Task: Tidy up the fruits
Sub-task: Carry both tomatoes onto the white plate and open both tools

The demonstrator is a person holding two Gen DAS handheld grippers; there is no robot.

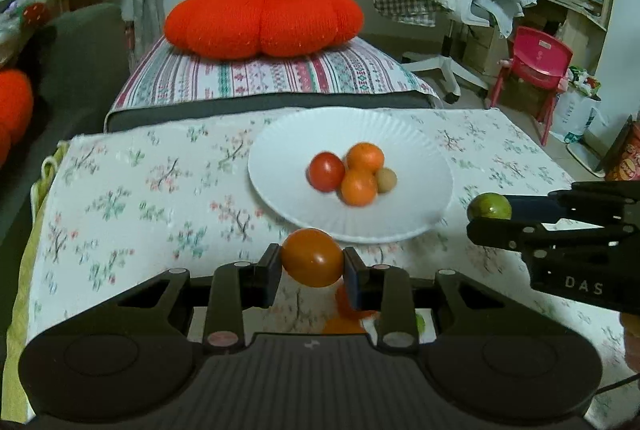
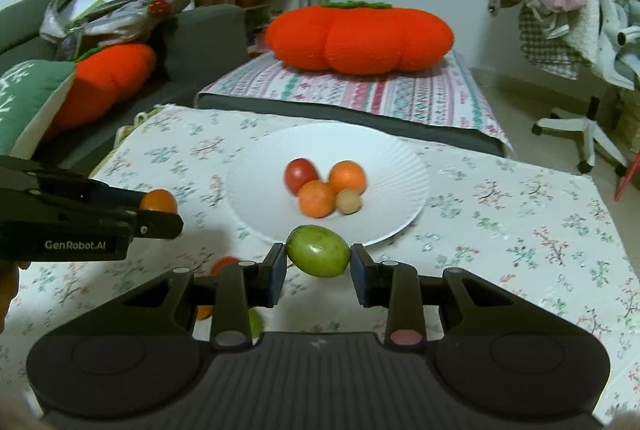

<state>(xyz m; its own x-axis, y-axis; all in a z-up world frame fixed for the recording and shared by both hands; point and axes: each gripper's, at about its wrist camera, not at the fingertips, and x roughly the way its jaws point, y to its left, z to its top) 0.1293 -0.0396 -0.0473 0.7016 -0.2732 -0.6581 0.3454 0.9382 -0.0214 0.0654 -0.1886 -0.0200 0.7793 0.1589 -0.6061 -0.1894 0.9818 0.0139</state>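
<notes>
A white paper plate [image 1: 400,134] [image 2: 392,158] sits on the floral tablecloth and holds a red tomato [image 1: 326,171], two oranges [image 1: 365,157] [image 1: 359,188] and a small tan fruit [image 1: 386,180]. My left gripper [image 1: 312,259] is shut on an orange-red fruit [image 1: 312,257] just short of the plate's near rim; it also shows in the right wrist view [image 2: 159,201]. My right gripper [image 2: 319,257] is shut on a green fruit [image 2: 319,251], near the plate's near rim; it shows in the left wrist view [image 1: 489,206].
More orange fruit [image 1: 347,306] [image 2: 224,264] and a small green one [image 2: 255,320] lie on the cloth under the grippers. A big red pumpkin cushion [image 1: 264,20] lies on a striped bench behind the table. A pink child's chair [image 1: 536,60] and an office chair stand right.
</notes>
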